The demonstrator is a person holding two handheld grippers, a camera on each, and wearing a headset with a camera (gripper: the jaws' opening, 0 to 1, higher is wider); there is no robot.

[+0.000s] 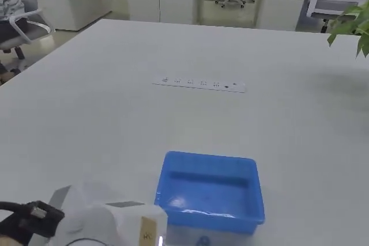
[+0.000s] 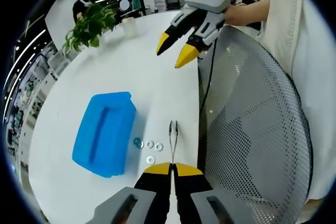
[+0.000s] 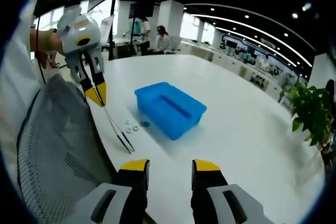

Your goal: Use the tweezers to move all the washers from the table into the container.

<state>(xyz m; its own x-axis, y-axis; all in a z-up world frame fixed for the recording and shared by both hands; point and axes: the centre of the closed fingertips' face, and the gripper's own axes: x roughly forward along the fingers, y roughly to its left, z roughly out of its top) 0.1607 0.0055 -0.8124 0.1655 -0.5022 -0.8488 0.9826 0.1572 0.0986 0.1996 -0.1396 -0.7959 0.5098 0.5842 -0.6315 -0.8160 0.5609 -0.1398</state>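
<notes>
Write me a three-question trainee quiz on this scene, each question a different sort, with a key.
1. True or false: the washers are inside the blue container.
2. Which one holds the tweezers? A) the left gripper B) the right gripper C) neither
3. Fill in: the right gripper's jaws stand ____.

Key:
1. False. They lie on the table beside the blue container.
2. A. The left gripper is shut on the tweezers.
3. Open, with nothing between them.
</notes>
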